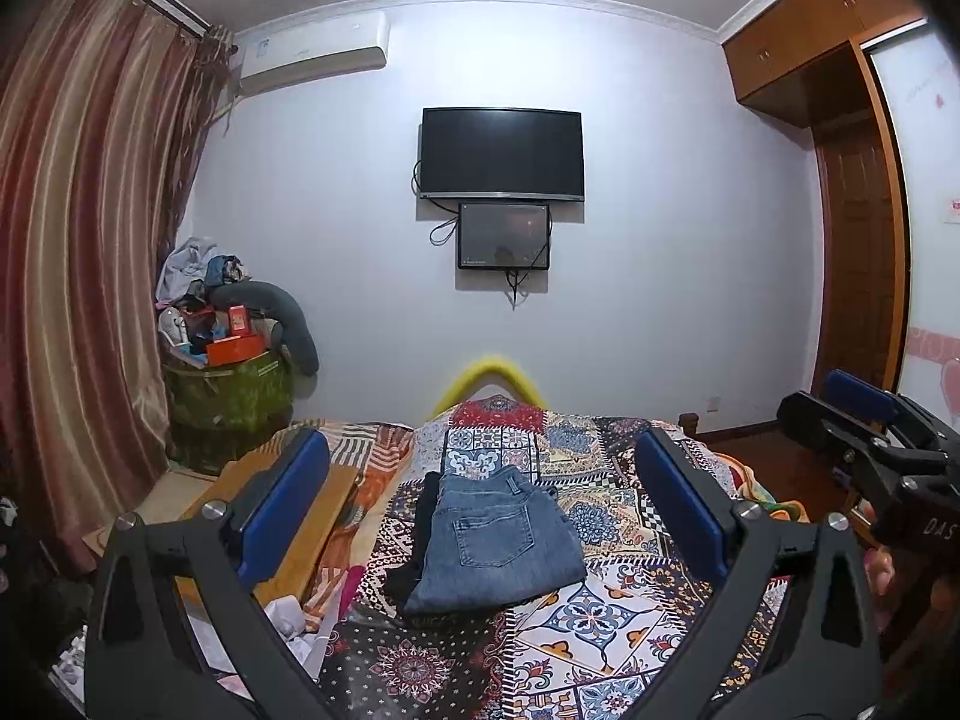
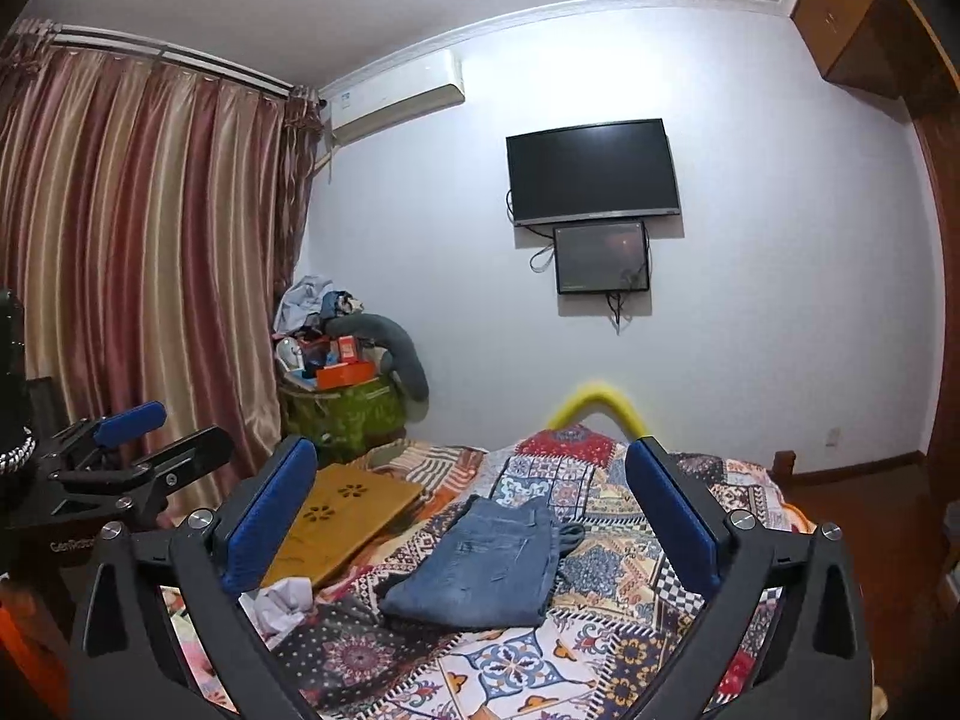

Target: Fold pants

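A pair of blue jeans lies folded into a compact rectangle on the patterned bedspread, back pocket up. A black garment shows along its left edge. My left gripper is open, its blue pads wide apart, held in the air short of the jeans with nothing between them. My right gripper is also open and empty, framing the jeans from slightly to their right. Each gripper shows in the other's view: the right gripper at the right edge, the left gripper at the left.
A wooden board and crumpled white paper lie on the bed left of the jeans. A cluttered green box stands by the curtain. A yellow arch marks the bed's far end. A TV hangs on the wall.
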Available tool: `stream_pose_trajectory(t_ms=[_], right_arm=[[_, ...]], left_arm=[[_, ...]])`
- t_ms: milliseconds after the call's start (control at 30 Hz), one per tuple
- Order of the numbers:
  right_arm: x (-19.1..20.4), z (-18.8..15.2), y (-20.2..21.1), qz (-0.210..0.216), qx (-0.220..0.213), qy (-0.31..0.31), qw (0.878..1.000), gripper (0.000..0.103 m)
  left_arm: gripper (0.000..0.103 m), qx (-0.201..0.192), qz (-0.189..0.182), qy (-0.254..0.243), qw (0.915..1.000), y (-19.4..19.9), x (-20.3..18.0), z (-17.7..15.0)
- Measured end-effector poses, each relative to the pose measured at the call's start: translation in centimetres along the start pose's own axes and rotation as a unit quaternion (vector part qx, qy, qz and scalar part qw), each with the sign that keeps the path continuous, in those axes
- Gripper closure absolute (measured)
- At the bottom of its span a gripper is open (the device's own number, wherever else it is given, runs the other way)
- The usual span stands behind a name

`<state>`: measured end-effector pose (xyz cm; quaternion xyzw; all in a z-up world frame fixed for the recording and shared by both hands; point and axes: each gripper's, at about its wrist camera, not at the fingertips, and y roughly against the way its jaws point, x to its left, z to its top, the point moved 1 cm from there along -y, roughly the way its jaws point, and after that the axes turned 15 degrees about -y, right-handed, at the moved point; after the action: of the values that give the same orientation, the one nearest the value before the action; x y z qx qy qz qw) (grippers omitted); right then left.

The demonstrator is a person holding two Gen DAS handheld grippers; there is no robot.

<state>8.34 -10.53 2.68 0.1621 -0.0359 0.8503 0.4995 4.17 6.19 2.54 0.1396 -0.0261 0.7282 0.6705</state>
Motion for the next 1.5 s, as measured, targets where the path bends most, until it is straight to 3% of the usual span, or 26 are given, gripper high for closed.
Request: stream_pose_trajectory(t_ms=[1500], right_arm=[[-0.26, -0.44, 1.1, -0.011, 0.016, -0.004, 1.0, 0.0]], left_arm=[[0.0, 0.004, -0.019, -0.004, 0.9998, -0.47, -0.38, -0.85]])
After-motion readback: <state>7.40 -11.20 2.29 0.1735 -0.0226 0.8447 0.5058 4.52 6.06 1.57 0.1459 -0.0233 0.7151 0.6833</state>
